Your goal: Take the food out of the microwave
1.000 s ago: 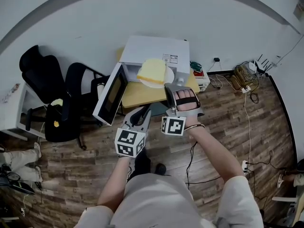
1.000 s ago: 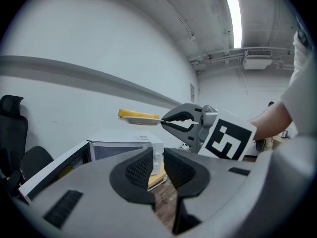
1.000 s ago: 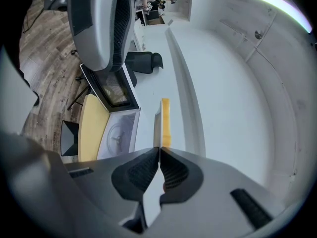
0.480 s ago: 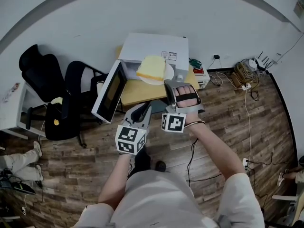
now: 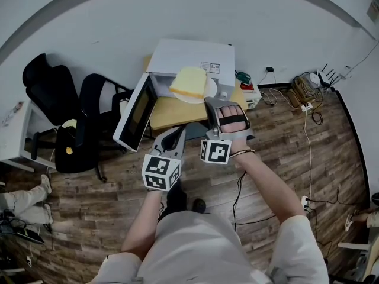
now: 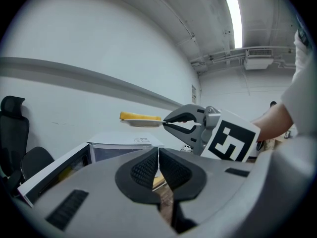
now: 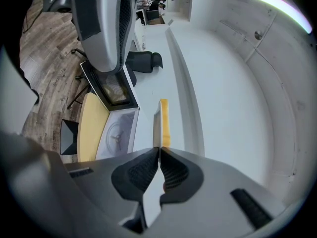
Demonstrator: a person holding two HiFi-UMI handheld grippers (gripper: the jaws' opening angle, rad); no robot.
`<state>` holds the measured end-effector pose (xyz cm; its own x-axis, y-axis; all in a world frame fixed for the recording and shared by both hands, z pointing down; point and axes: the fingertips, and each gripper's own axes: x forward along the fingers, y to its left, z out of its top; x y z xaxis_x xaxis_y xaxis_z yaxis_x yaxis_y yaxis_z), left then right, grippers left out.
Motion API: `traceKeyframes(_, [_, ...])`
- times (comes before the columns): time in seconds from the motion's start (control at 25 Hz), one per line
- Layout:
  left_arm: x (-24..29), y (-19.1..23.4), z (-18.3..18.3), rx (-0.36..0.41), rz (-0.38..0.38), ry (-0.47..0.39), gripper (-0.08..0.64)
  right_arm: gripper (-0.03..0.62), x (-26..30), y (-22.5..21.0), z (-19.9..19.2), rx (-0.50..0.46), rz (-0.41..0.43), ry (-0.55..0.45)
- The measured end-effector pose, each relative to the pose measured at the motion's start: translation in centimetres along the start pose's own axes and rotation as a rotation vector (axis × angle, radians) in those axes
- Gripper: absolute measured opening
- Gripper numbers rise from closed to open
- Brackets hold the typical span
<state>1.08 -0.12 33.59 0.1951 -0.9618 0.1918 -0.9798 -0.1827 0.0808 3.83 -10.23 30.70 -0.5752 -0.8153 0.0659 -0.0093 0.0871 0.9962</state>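
Right gripper (image 5: 208,102): jaws clamped on the rim of a round white plate (image 5: 211,90); in the right gripper view (image 7: 159,153) the plate (image 7: 156,125) stands edge-on between the closed pads.
Left gripper (image 5: 179,132): jaws pressed together with nothing between them (image 6: 158,158); it sits at 8 o'clock of the right gripper.
Food: a thick yellow slice of bread (image 5: 188,83) lies on the plate, held in the air at 12 o'clock of the right gripper, over the front edge of the microwave.
Microwave: a white box-shaped microwave oven (image 5: 190,57), its dark-windowed door (image 5: 137,118) swung open toward 8 o'clock.
Table: a light yellow wooden tabletop (image 5: 173,115) under the microwave.
Surroundings: black office chairs (image 5: 59,93) at 9 o'clock, on a wood-plank floor (image 5: 284,152).
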Motion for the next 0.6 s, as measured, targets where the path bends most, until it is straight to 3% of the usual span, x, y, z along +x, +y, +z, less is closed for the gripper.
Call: traceKeyframes(0.6, [-0.45, 0.24, -0.44, -0.012, 0.002, 0.002, 0.012, 0.012, -0.30, 0.09, 0.80, -0.015, -0.024, -0.012])
